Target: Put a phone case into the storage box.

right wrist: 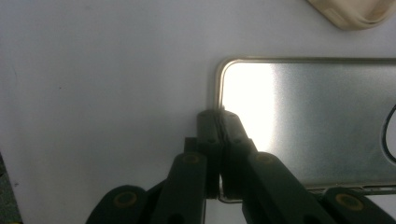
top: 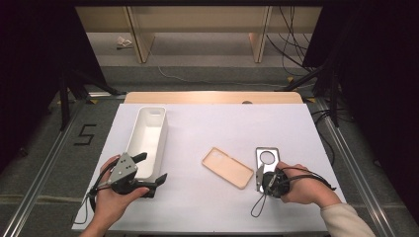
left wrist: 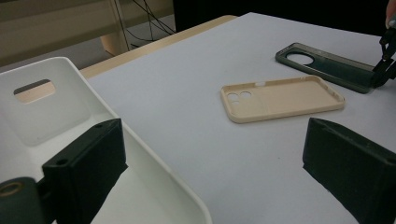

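My right claw (top: 260,178) has its jaws pinched together on the short near edge of the dark, glossy phone case with the big round camera hole (top: 266,165), and in the right gripper view I can see the two black tips meeting on its thin raised rim, one inside the lip and one outside. That case lies flat on the white counter (top: 212,128), just to the right of the beige soft-looking phone case (top: 228,167), the two close but not touching. I judge the dark case to be very light, a thin shell with a shiny inner face that catches the light, so it will likely be slick against my pads and springy rather than rigid; held by one end wall alone, it could flex, swing or slip out if I lift fast. The rim is the only sensible place to take it, since the flat back offers nothing to bite, and a grip nearer a corner, where the wall curves and stiffens, would hold better than the middle of a long side. My left claw (top: 148,174) stands wide open and holds nothing, one jaw over the near end of the long white plastic bin with a slot handle (top: 148,133) and the other outside it; that bin sits well left of the beige case. The beige case looks just as light, perhaps softer and grippier.
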The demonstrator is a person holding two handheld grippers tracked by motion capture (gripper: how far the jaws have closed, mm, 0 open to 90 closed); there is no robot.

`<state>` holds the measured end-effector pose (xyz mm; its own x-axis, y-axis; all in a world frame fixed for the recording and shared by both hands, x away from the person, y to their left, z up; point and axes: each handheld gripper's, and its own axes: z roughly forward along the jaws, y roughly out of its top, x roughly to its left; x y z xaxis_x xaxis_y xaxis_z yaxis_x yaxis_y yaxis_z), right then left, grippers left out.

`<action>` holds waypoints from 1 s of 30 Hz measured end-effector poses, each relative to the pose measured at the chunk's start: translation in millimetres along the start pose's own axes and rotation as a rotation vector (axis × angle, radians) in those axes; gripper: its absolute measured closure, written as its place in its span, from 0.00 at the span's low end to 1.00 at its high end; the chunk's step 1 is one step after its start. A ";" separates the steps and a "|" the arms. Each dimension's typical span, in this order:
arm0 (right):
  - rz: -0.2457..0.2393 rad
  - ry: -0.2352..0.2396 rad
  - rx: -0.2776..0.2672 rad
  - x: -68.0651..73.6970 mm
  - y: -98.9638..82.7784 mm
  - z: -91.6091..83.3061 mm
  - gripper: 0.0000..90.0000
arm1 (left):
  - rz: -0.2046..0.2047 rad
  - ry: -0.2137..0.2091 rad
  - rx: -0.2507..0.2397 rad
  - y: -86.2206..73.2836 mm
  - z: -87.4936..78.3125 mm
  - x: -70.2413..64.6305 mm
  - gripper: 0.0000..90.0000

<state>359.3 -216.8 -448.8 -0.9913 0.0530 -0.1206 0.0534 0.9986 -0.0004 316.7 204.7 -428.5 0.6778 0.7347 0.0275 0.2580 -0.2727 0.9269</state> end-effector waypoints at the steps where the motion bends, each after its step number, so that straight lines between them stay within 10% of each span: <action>1: -0.004 -0.005 -0.013 -0.4 -0.5 -0.3 0.99 | 0.000 0.000 0.000 0.0 -0.1 0.1 0.06; 30: 0.061 -0.043 -0.218 -5.0 -9.8 -30.8 0.99 | 0.001 0.005 -0.005 0.4 -0.7 0.4 0.07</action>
<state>360.1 -226.6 -417.5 -0.9808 0.1171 -0.1557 0.0809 0.9718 0.2216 316.6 205.3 -427.9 0.6746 0.7375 0.0303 0.2539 -0.2704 0.9287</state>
